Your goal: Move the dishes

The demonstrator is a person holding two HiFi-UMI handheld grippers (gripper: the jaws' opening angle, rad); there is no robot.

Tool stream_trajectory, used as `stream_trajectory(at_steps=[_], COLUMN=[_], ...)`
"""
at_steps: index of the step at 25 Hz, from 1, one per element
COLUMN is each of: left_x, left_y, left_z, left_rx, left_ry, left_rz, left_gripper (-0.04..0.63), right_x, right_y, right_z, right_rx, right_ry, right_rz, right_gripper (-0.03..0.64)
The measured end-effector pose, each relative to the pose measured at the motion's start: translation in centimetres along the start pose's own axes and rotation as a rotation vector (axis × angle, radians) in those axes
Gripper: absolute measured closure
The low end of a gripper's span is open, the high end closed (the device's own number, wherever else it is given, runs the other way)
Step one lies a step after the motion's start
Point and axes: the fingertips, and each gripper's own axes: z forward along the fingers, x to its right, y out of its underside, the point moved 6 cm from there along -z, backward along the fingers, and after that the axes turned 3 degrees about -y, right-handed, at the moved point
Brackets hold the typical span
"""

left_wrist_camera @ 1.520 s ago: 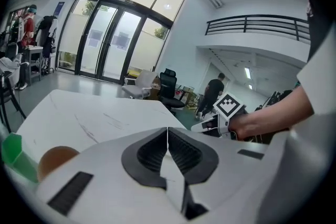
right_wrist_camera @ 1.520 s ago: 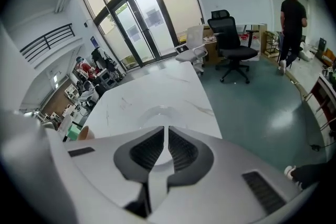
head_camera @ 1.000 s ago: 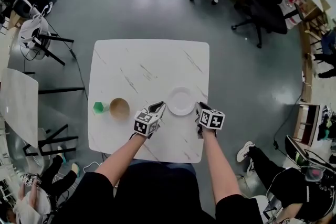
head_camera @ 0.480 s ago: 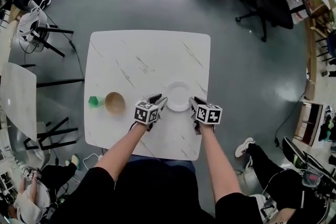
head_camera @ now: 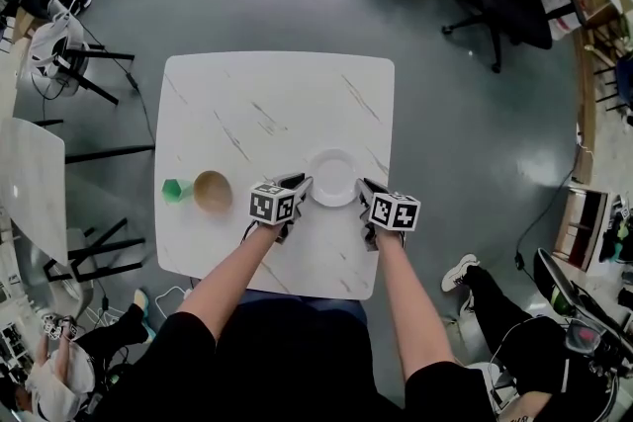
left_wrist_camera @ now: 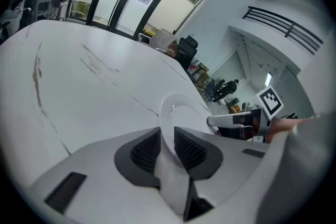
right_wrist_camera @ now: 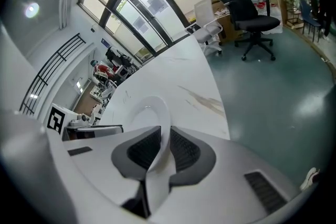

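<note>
Pinching opposite rims of the plate [head_camera: 333,176] with left gripper [head_camera: 300,186] and right gripper [head_camera: 364,190], jaws just closed onto it, probably for a level lift.

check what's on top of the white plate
Nothing lies on the white plate: its centre shows bare. Only two rim spots are covered, where the left hand-held gripper and right hand-held gripper have just been closing their jaws over it.

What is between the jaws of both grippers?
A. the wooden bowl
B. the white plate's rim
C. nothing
B: the rim of the white plate sits between the pads of the left gripper and the right gripper, whose jaws have just been closing.
</note>
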Motion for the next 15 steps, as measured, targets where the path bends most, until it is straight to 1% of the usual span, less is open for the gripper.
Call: stream_trajectory(at_steps=[2, 6, 11, 15], left_x=[0.1, 0.4, 0.3, -0.7], left_y=[0.1, 0.4, 1.1, 2.3], left_z=[-0.1, -0.6, -2.9, -5.3], left_rx=[-0.01, -0.027, -0.007, -0.005], left_ry=[-0.019, -0.053, -0.117, -0.162], left_rz=[0.007, 0.041, 0.004, 0.014], left_gripper=[0.514, 0.514, 0.532, 0.532], right_x=[0.0, -0.7, -2.4, -4.6], right_y=[0.2, 0.5, 1.5, 2.4], right_z=[-0.2, -0.3, -0.5, 0.4], right_rx=[-0.008, -0.029, -0.051, -0.079], right_ry=[0.004, 0.023, 0.034, 0.027], right_rz=[0.007, 0.002, -0.018, -0.054], right_gripper=[0.549, 0.549, 0.558, 0.557])
